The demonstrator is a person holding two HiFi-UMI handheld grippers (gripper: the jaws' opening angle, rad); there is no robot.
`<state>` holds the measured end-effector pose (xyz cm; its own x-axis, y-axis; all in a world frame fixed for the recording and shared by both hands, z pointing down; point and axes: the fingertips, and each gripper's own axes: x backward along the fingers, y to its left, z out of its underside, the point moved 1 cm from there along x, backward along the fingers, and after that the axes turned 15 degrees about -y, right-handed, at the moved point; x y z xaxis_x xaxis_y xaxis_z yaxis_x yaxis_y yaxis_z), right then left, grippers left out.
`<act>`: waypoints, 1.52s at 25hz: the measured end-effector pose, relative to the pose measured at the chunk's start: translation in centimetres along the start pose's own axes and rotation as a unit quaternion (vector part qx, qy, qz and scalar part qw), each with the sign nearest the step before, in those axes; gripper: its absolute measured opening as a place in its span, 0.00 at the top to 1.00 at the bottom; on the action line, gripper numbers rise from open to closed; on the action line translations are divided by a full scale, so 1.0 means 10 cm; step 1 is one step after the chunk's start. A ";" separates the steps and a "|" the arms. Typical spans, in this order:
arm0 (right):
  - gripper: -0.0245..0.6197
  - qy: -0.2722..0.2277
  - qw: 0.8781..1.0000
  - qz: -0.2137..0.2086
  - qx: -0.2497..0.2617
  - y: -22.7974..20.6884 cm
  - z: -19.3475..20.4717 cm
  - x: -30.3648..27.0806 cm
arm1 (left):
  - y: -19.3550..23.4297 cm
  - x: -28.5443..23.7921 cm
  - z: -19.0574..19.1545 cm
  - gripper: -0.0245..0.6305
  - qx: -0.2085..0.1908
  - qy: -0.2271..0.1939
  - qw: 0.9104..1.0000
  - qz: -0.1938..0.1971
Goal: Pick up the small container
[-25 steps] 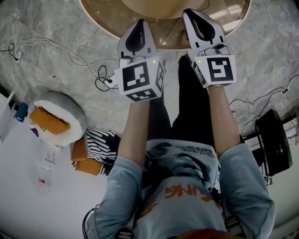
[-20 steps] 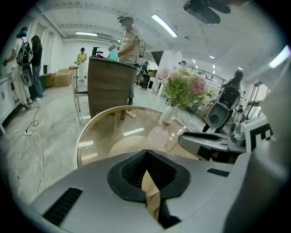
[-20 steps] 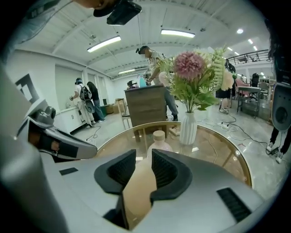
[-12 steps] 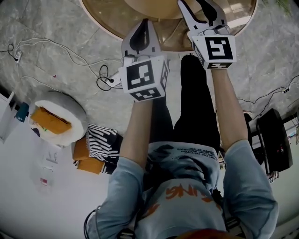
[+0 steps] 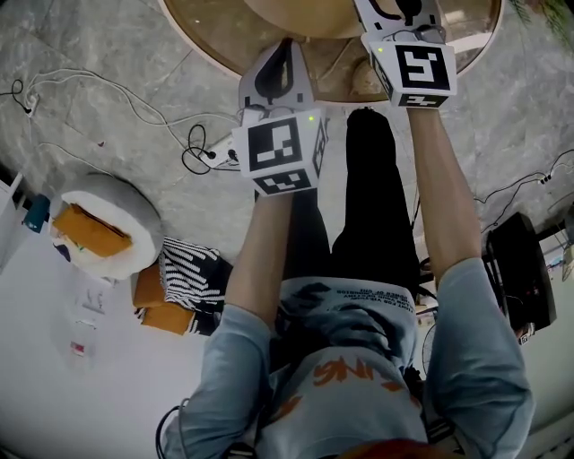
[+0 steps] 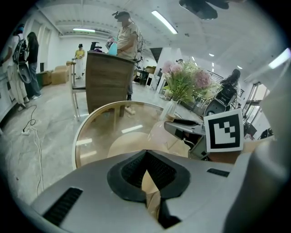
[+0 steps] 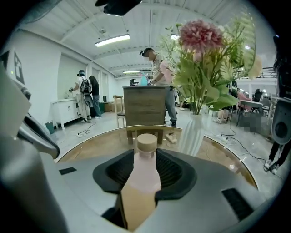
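The small container (image 7: 146,157) is a pale pink bottle with a tan cap. It stands upright on the round glass-topped table (image 7: 86,143). In the right gripper view it fills the gap between my right gripper's (image 7: 145,154) jaws, which are closing around it; the pads do not visibly press on it. In the head view my right gripper (image 5: 401,11) reaches over the table (image 5: 215,31), and the bottle is hidden there. My left gripper (image 5: 282,54) hangs at the table's near edge, shut and empty, its tips touching (image 6: 146,154).
A white vase of flowers (image 7: 194,129) stands on the table just right of the bottle. People stand at a wooden counter (image 7: 144,105) beyond the table. On the floor are cables (image 5: 134,103), a white round cushion (image 5: 112,229) and a black box (image 5: 522,269).
My right gripper has moved forward over the table, its tips now past the top of the head view. My left gripper has edged forward a little.
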<state>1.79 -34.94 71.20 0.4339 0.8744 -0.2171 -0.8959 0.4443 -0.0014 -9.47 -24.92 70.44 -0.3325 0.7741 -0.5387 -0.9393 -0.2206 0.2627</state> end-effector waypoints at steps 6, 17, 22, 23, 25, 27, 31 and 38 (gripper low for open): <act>0.68 -0.008 1.000 0.010 -0.007 -0.06 -0.03 -0.09 | 0.10 0.06 0.00 0.93 0.003 0.004 1.000 -0.009; 0.72 0.014 0.999 0.019 -0.024 -0.07 -0.03 -0.13 | 0.11 0.10 0.03 0.93 0.005 0.002 1.000 -0.008; 0.73 0.039 0.999 0.016 -0.031 -0.05 -0.01 -0.14 | 0.10 0.13 0.02 0.93 0.004 -0.003 1.000 -0.010; 0.73 0.042 0.998 0.014 -0.033 -0.04 -0.02 -0.13 | 0.10 0.14 0.02 0.93 0.005 -0.004 1.000 -0.011; 0.73 0.044 0.998 0.009 -0.037 -0.03 -0.05 -0.11 | 0.10 0.15 0.01 0.93 0.005 -0.006 1.000 -0.014; 0.73 0.039 0.998 0.005 -0.041 -0.03 -0.13 -0.06 | 0.09 0.17 0.00 0.93 0.007 -0.010 1.000 -0.018; 0.73 0.021 0.998 0.001 -0.053 -0.03 -0.40 0.05 | 0.05 0.25 -0.06 0.93 0.010 -0.020 0.999 -0.028; 0.73 -0.026 0.999 -0.033 -0.024 0.04 -1.08 0.31 | -0.10 0.44 -0.42 0.93 0.009 -0.064 0.996 -0.054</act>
<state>1.78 -34.20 60.02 0.4962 0.8528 -0.1630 -0.8678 0.4931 -0.0617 -10.35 -23.84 64.44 -0.2156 0.8626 -0.4577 -0.9668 -0.1228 0.2239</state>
